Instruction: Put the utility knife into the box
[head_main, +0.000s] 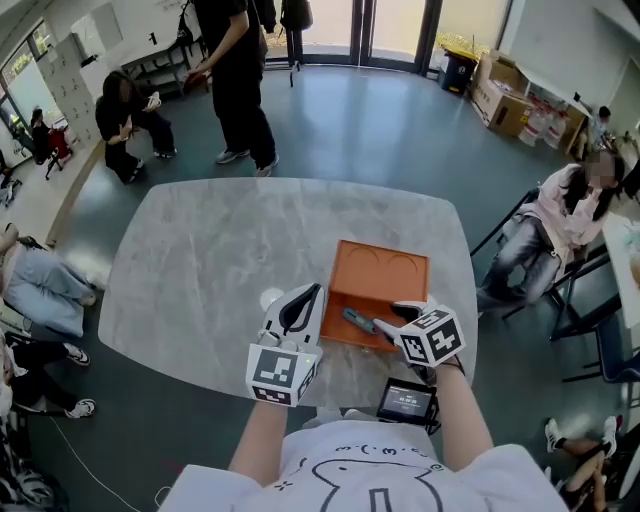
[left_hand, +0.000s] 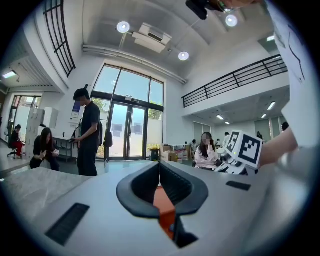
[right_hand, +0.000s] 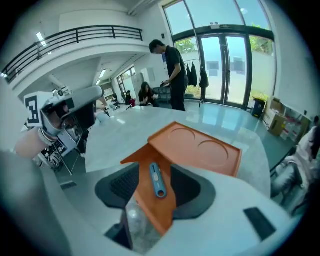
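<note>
utility knife (right_hand: 157, 181) flat in orange box (right_hand: 202, 152) | we see right gripper (right_hand: 155, 186) jaws wide astride it, not touching | left gripper (left_hand: 159, 170) closed, empty | small screen (head_main: 405, 401) near table (head_main: 210, 260) edge | head view: knife end hidden under right gripper

Head and right gripper views share the box (head_main: 385, 270).

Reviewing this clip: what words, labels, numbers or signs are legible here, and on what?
None can be read.
Small screen: lit, but too small to read.
Marker cubes: black-and-white squares only, no letters.
Cardboard boxes: any print is too blurred.
</note>
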